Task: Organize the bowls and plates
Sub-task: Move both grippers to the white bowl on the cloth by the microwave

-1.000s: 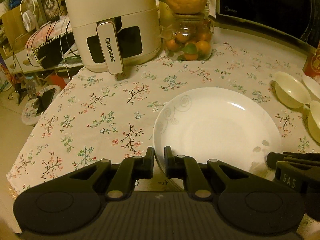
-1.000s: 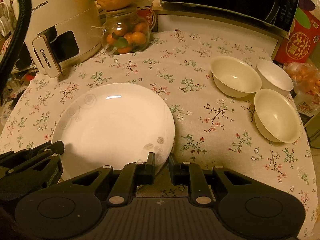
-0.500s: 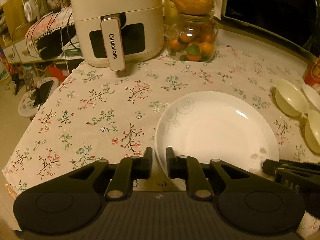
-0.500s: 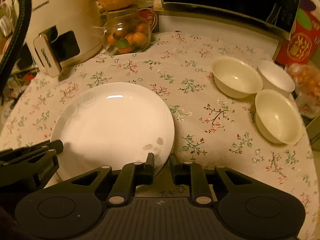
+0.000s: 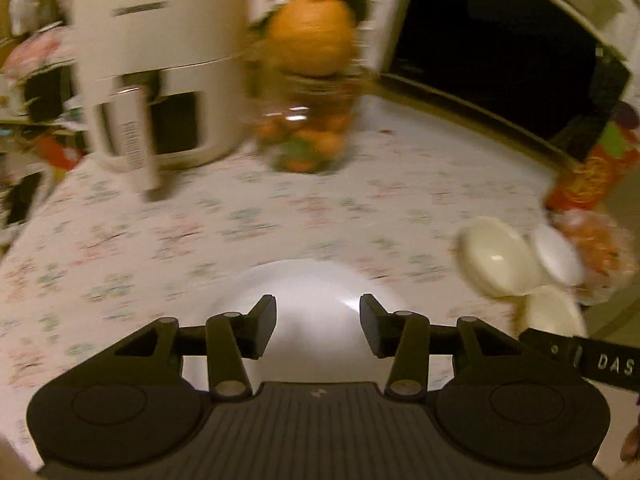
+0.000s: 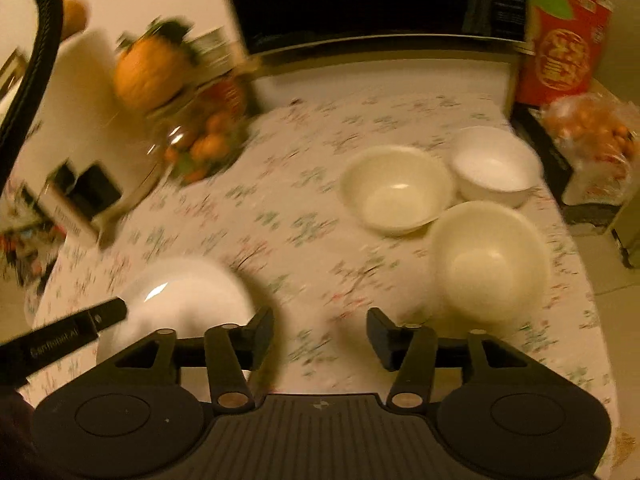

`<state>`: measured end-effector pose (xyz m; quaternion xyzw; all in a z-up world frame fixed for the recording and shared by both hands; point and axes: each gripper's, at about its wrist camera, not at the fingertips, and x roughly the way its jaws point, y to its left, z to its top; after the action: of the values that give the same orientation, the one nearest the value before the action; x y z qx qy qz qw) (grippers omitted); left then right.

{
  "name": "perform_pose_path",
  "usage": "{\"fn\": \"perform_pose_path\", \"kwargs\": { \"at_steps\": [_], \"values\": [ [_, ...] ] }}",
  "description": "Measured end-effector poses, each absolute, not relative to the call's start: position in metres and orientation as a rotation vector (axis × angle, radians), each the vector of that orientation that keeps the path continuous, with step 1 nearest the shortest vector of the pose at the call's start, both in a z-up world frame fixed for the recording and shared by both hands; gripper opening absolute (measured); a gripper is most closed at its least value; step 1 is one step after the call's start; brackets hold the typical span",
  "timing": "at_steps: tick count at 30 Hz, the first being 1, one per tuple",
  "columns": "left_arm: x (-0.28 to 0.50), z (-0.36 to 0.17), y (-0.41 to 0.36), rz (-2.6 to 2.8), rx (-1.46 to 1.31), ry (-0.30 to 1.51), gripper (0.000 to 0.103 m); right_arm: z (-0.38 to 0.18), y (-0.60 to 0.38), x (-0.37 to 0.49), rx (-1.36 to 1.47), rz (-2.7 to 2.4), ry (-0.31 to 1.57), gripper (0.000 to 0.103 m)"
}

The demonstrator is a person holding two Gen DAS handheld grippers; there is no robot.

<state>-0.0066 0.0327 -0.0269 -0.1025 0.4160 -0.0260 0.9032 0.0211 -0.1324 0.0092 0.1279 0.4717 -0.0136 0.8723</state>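
Observation:
A white plate (image 5: 316,296) lies flat on the flowered tablecloth (image 5: 200,240). My left gripper (image 5: 318,328) hangs over the plate's near part, its jaws opening, and the pads touch nothing. My right gripper (image 6: 320,330) is over bare cloth to the right of the plate (image 6: 184,296), its jaws opening too, with nothing between them. Three bowls stand together at the right: a cream bowl (image 6: 396,192), a white bowl (image 6: 496,168) behind it, and a nearer cream bowl (image 6: 492,264) just ahead and to the right of the right gripper. Both views are blurred.
At the back stand a cream air fryer (image 5: 160,80), a glass jar of oranges (image 5: 308,132) with a big orange on top, and a dark microwave (image 5: 500,60). A red box (image 6: 560,40) and a bag of oranges (image 6: 592,140) are at the far right. The table's right edge (image 6: 580,280) runs close to the bowls.
Both grippers were shut on the plate's near rim. They have let go, spread their jaws, risen and swung to the right. The plate stays on the cloth.

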Motion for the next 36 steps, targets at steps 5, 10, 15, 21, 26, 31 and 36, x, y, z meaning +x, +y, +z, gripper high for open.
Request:
{"fn": "perform_pose_path", "kwargs": {
  "at_steps": [5, 10, 15, 21, 26, 31, 36],
  "values": [
    [0.013, -0.02, -0.019, -0.159, -0.178, 0.833, 0.048, 0.022, -0.192, 0.037, 0.32, -0.114, 0.985, 0.061],
    [0.04, -0.017, -0.068, -0.226, -0.17, 0.829, 0.054, 0.028, -0.257, 0.047, 0.451, -0.19, 0.96, 0.064],
    [0.065, -0.022, -0.112, -0.281, -0.166, 0.849, 0.055, 0.019, -0.3, 0.055, 0.496, -0.258, 0.952, 0.065],
    [0.093, -0.03, -0.158, -0.334, -0.105, 0.843, 0.056, -0.002, -0.34, 0.071, 0.556, -0.296, 0.954, 0.065],
    [0.109, -0.041, -0.18, -0.346, -0.054, 0.846, 0.056, -0.014, -0.357, 0.083, 0.565, -0.308, 0.947, 0.065],
    [0.119, -0.051, -0.191, -0.34, -0.023, 0.861, 0.055, -0.025, -0.359, 0.094, 0.599, -0.311, 0.942, 0.062],
    [0.127, -0.056, -0.196, -0.341, 0.0, 0.86, 0.054, -0.031, -0.358, 0.104, 0.587, -0.315, 0.959, 0.059]
  ]
}}
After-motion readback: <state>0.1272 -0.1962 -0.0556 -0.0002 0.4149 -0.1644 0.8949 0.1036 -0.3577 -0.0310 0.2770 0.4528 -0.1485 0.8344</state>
